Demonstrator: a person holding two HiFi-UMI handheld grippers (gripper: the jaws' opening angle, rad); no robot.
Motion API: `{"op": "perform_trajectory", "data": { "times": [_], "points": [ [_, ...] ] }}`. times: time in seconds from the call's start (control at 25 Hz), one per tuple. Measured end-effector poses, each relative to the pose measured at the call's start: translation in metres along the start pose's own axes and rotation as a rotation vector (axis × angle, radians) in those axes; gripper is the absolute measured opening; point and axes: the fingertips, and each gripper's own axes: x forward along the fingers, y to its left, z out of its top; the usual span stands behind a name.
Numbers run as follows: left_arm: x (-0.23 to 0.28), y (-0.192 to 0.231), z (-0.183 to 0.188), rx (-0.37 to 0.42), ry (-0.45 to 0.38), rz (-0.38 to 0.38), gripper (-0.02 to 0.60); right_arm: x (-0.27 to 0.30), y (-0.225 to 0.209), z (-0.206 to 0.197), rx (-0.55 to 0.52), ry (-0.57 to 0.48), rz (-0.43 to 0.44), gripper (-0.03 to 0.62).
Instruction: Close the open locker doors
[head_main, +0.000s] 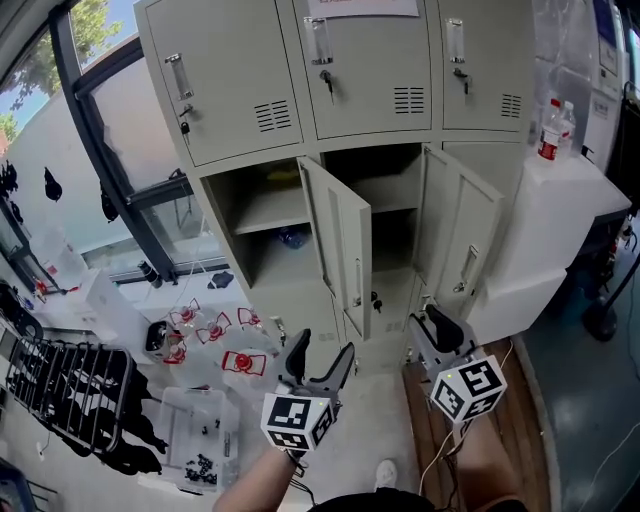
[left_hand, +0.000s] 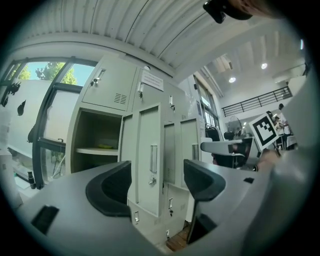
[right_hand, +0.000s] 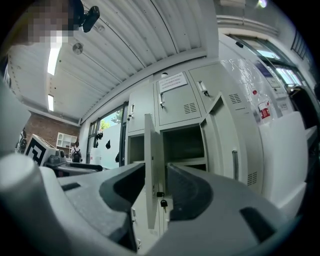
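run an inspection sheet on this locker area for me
surface: pale floor, wooden strip at right
job's things: left open door and right open door both swung out; top-row doors shut
clutter: bagged red items, black rack, bottles on white cabinet
grippers: left gripper and right gripper, jaws apart, empty, short of the doors
cables: thin cable under right gripper
surroundings: window at left
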Motion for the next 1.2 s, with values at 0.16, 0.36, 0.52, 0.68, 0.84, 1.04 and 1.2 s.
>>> {"op": "perform_trajectory", "data": {
  "times": [0.16,0.36,0.52,0.68,0.84,1.04,1.2],
  "points": [
    [0.028,-0.007,0.001,0.007,-0.002,0.012,0.318,0.012,-0.019,-0.001,-0.002,0.004,0.024,0.126],
    [0.055,-0.012,0.005,0.012,-0.013,0.039,0.319,0.024,-0.035,-0.001,-0.008,0.012,0.067,0.126],
    [0.075,-0.017,0.008,0.019,-0.020,0.068,0.319,0.031,-0.046,0.000,-0.013,0.010,0.102,0.126],
    [0.090,-0.023,0.010,0.037,-0.023,0.100,0.321,0.033,-0.060,-0.001,-0.014,0.009,0.129,0.126],
    [0.101,-0.028,0.012,0.052,-0.025,0.116,0.322,0.035,-0.071,-0.004,-0.006,0.009,0.138,0.126],
    [0.110,-0.025,0.015,0.055,-0.026,0.136,0.322,0.040,-0.075,-0.004,-0.007,0.012,0.156,0.126],
    [0.117,-0.023,0.017,0.058,-0.029,0.126,0.321,0.045,-0.076,-0.005,-0.015,0.019,0.150,0.126]
  ]
}}
